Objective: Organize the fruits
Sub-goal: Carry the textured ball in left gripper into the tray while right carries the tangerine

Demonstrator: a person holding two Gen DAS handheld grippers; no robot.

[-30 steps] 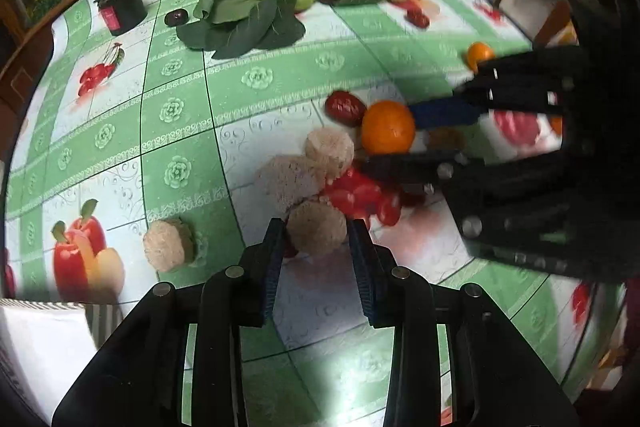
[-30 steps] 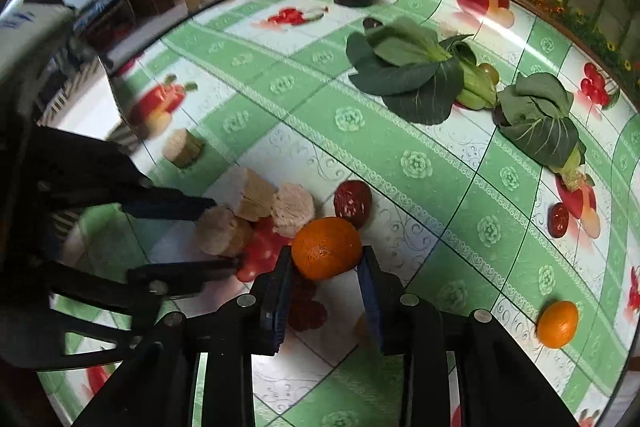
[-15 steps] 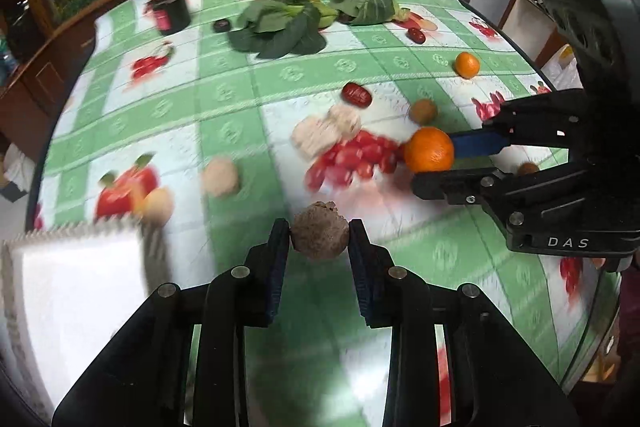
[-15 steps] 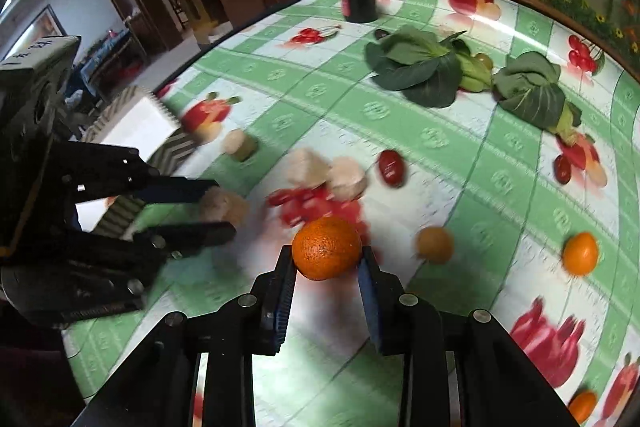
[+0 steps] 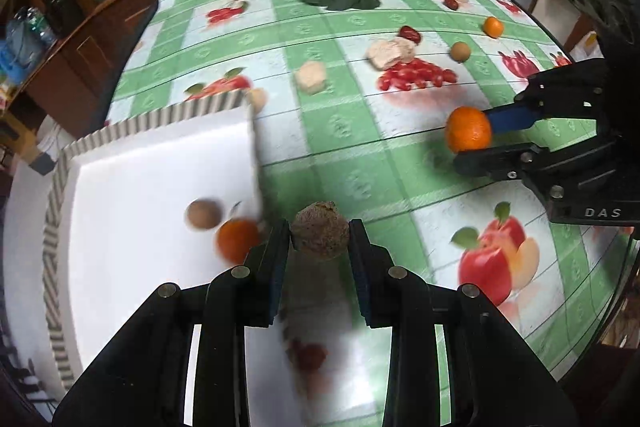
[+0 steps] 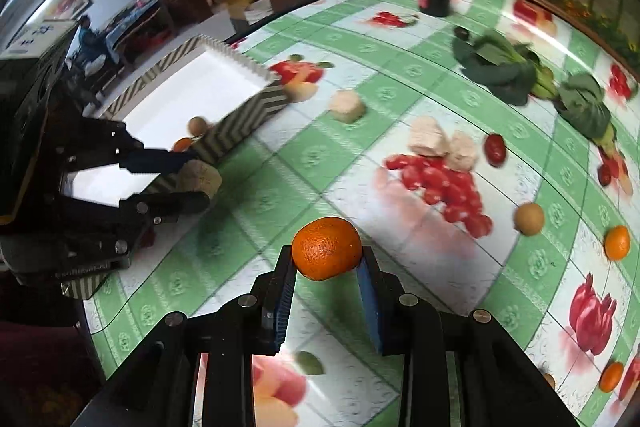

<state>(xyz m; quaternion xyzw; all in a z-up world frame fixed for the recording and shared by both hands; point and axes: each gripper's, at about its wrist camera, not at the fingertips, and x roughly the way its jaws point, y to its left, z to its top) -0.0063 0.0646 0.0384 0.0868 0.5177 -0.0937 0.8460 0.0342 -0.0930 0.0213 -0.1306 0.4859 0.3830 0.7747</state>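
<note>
Fruits lie in three places: some in the white tray with a striped zigzag rim [image 5: 60, 187], some loose on the green checked surface with fruit pictures [image 5: 360, 147], and two held up in the air. The left gripper [image 5: 319, 239] is squeezed shut on a rough brown round lump [image 5: 319, 235], right beside the tray's near right edge. The right gripper [image 6: 326, 259] is squeezed shut on a bright orange mandarin [image 6: 326, 253], above the surface and well apart from the tray.

Inside the tray sit a small brown round fruit [image 5: 204, 213] and a small orange fruit [image 5: 238, 241], both close to the right wall.

What could go wrong? The brown lump is held only near the fingertips, so a bump on the tray rim could knock it loose, and it might roll off the near edge of the surface. If it is let go too early, it will likely land outside the tray. If it drops from high up, it could hit the two fruits already there and push them around. The mandarin is round and smooth, so it may slip if the grip gets loose. The two grippers are heading to the same tray and could bump each other.
</note>
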